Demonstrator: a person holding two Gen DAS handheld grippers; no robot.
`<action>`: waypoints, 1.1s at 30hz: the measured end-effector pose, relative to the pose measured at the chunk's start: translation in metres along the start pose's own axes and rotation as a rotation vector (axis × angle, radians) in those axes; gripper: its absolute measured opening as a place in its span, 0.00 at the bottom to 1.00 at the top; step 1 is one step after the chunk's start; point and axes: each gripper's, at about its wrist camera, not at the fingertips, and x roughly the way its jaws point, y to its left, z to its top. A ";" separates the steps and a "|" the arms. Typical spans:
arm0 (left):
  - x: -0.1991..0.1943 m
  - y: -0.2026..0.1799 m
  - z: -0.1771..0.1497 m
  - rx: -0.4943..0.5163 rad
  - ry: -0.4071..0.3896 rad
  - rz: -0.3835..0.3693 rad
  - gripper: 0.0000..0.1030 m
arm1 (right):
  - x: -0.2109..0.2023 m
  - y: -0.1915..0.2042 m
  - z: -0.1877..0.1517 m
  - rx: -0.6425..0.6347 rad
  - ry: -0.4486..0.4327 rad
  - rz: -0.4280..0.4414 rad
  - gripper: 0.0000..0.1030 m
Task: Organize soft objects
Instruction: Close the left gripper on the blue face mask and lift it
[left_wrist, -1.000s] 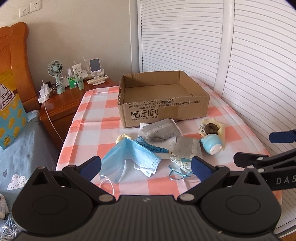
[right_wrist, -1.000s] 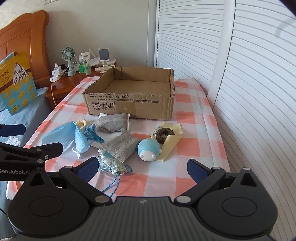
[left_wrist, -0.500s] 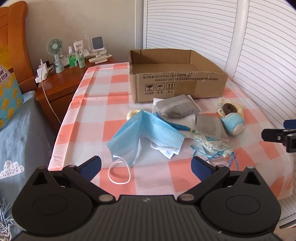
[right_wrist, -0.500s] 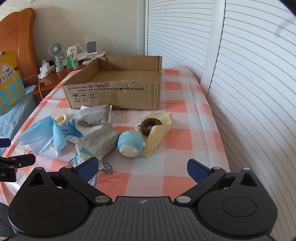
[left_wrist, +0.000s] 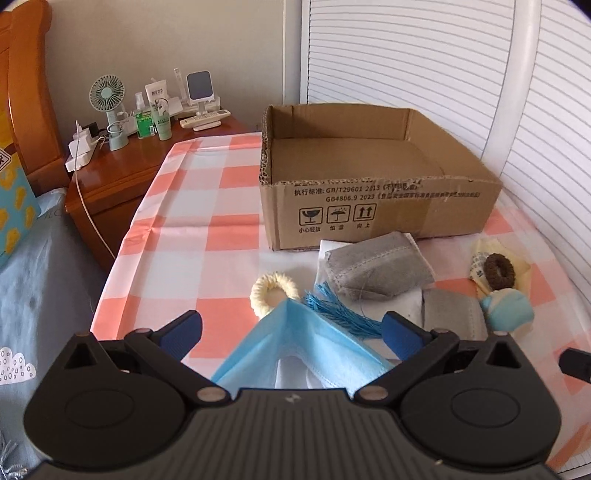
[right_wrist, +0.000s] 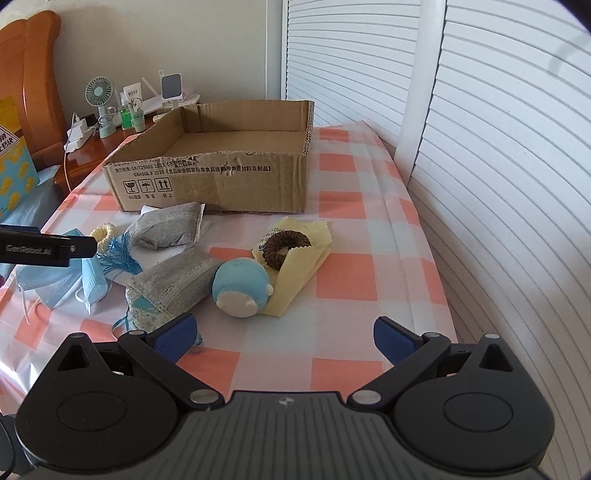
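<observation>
Blue face mask (left_wrist: 295, 343) lies on the checked tablecloth (left_wrist: 207, 236), now sitting between the left gripper (left_wrist: 291, 330) fingers, jaws spread wide, nothing pinched yet. A second ago the same mask was well ahead of that gripper; half a second ago nearer; the gripper has closed in steadily. Judgement: the mask is the first pick, and the approach is nearly done.

Just beyond the mask: cream hair ring (left_wrist: 274, 291), blue tassel (left_wrist: 340, 314), grey pouch (left_wrist: 380, 269) on white paper, a second grey pouch (right_wrist: 177, 284) nearer. Round blue plush (right_wrist: 240, 288) touches the yellow cloth (right_wrist: 295, 273), which carries a brown scrunchie (right_wrist: 287, 246).

Right gripper (right_wrist: 284, 338) also wide open, holding nothing, hanging over bare cloth short of the plush. It has drawn closer to the pile too.

Cardboard box (right_wrist: 221, 184) behind the pile, interior empty as far as seen. So no item is sorted yet; everything is loose in front
</observation>
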 end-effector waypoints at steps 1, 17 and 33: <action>0.007 -0.002 0.000 0.007 0.013 0.010 0.99 | 0.001 -0.001 0.000 0.002 0.001 -0.002 1.00; 0.019 0.029 -0.043 -0.103 0.088 0.007 1.00 | 0.018 0.005 0.003 -0.002 0.046 0.024 1.00; -0.012 0.029 -0.054 -0.045 0.052 0.027 0.99 | 0.022 0.007 0.005 -0.008 0.052 0.032 1.00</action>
